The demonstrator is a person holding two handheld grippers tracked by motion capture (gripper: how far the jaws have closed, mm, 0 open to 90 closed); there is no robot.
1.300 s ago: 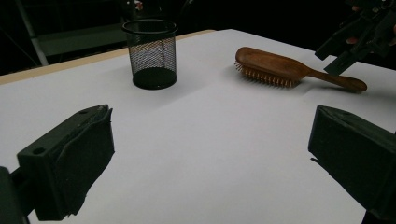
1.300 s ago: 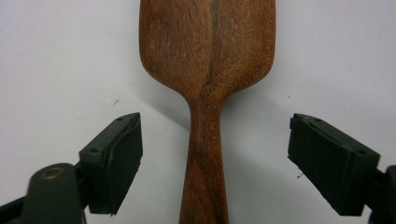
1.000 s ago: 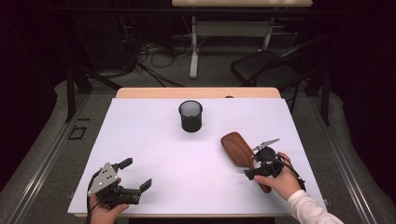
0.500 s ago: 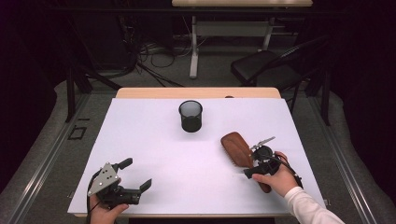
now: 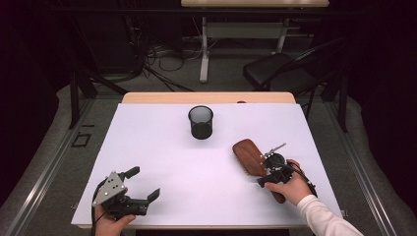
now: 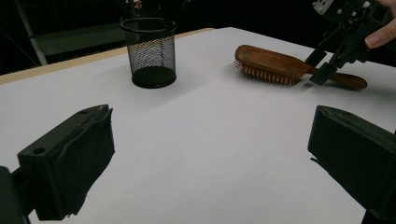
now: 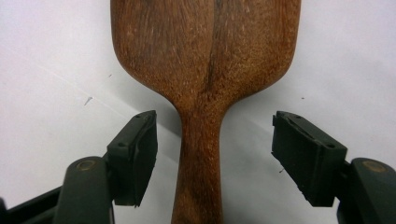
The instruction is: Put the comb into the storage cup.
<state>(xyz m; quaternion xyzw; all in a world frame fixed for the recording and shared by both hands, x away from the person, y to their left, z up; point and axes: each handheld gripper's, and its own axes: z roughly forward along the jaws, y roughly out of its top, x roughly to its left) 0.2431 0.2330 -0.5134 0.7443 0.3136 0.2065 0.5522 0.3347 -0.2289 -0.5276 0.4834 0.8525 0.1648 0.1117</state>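
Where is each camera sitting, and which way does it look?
High view: above the table, looking down; both hands, both tongs.
Left gripper view: on the left tongs, looking across at the mesh cup and hairbrush.
Right gripper view: on the right tongs, looking down, astride the hairbrush handle.
All share the hairbrush.

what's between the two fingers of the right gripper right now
The neck of the brown wooden hairbrush, where its paddle head narrows into the handle, lies on the white table. The right gripper straddles it, open, with gaps either side, as the right gripper view shows.
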